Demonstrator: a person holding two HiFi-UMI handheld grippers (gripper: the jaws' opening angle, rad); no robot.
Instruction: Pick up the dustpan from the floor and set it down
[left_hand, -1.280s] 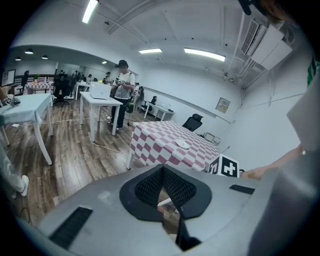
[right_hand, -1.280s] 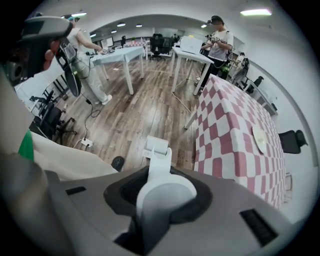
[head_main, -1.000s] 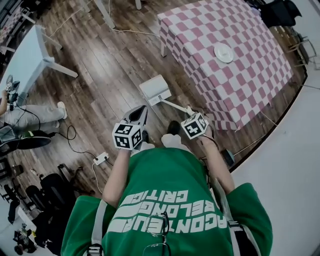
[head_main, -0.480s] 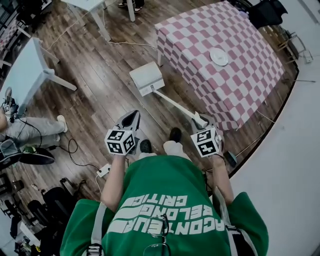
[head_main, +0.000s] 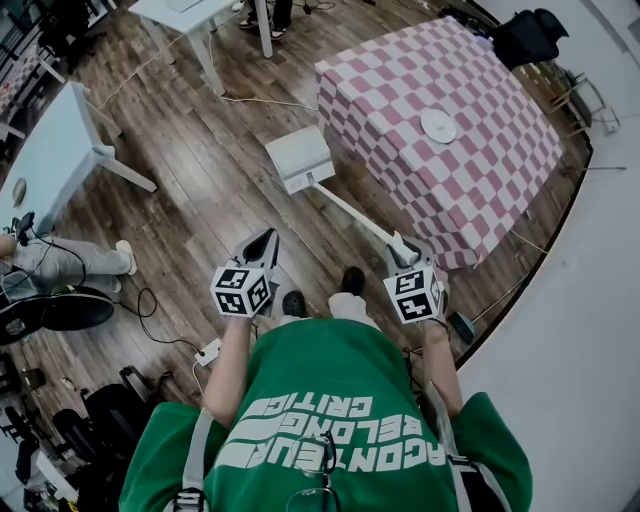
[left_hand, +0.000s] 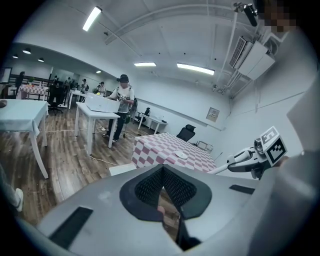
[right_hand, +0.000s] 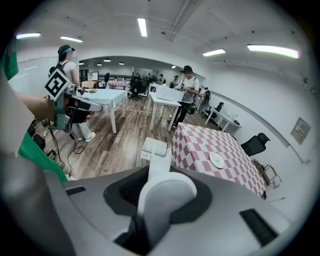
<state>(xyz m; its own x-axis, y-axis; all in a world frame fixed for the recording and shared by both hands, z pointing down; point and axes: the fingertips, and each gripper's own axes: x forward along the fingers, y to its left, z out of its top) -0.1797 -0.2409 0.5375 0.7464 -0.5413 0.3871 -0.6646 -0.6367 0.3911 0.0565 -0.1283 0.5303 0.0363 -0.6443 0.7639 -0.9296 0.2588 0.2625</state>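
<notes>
Wood-plank floor (head_main: 215, 195) beside checkered table (head_main: 480, 175); right gripper (head_main: 402, 248) clamps the dustpan (head_main: 298, 157) handle, left gripper (head_main: 267, 240) pressed shut

One dustpan (head_main: 300, 158), one plate (head_main: 438, 125), one checked table (head_main: 395, 85), two white tables (head_main: 50, 130) (head_main: 185, 10).

The person is holding both forearms (head_main: 228, 362) out forward and low, side by side. The left tongs (head_main: 266, 240) are pointing slightly downward, jaws pressed together on nothing. The right tongs (head_main: 402, 248) are tilting more steeply down, clamping the dustpan handle (head_main: 350, 212).
</notes>
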